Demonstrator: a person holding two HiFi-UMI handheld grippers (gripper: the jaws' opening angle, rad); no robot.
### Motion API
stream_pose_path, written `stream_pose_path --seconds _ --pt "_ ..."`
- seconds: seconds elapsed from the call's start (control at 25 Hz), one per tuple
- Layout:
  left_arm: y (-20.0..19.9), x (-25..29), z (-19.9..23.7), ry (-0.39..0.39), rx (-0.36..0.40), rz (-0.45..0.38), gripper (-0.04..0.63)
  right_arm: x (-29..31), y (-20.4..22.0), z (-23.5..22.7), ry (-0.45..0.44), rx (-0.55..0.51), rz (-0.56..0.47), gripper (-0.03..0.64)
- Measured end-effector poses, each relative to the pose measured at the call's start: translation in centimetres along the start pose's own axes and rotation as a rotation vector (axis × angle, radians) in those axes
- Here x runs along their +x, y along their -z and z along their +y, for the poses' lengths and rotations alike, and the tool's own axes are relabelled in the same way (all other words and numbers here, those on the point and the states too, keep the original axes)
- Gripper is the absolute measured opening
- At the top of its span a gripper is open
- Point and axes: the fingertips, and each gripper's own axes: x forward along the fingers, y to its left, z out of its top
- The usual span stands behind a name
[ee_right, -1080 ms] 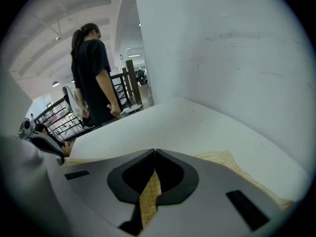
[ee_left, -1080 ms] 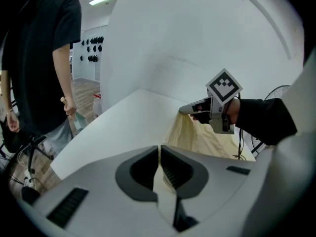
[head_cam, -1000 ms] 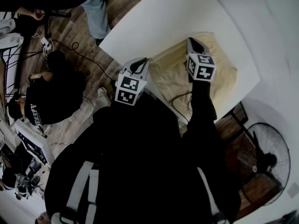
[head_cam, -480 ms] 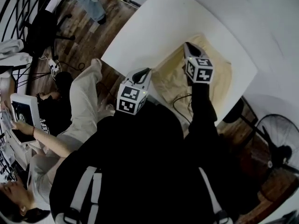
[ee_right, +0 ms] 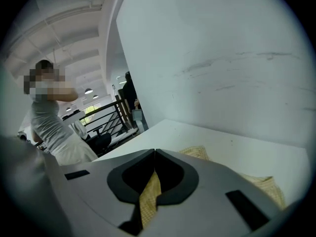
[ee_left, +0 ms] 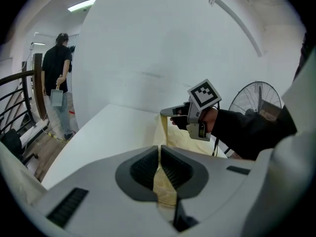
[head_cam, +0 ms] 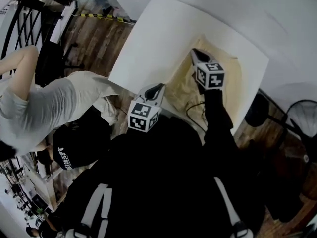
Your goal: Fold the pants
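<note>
1. Yellow cloth, the pants (head_cam: pixel 230 86), is lying bunched at the near right corner of the white table (head_cam: pixel 153 38), with one edge held up off the surface
2. Left tongs (head_cam: pixel 157 87) are pinching that raised edge: in the left gripper view, a strip of the cloth is sitting clamped between jaws that are pressing nearly together
3. Right tongs (head_cam: pixel 195 54) are pinching the same edge further along, again with a narrow strip of the fabric caught between closed jaws, so the cloth is hanging as a band between the two grips
4. Judging from this, both grasps are already made and a fold is only beginning; the raised edge is not yet lying over the rest of the garment
5. Whether the pants are already doubled lengthwise is something I cannot tell, as the arms are covering much of the pile
6. Carrying the edge across, laying it down flat, letting go and any further folding are all still waiting to be done
</note>
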Motion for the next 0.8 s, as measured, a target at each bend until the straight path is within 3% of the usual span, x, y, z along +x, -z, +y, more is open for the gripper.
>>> stream_pose_path --seconds 0.8 --pt "1.5 3.2 -12.9 0.25 0.19 0.05 0.02 -8.1 3.7 -6.4 0.021 0.121 -0.11 0.008"
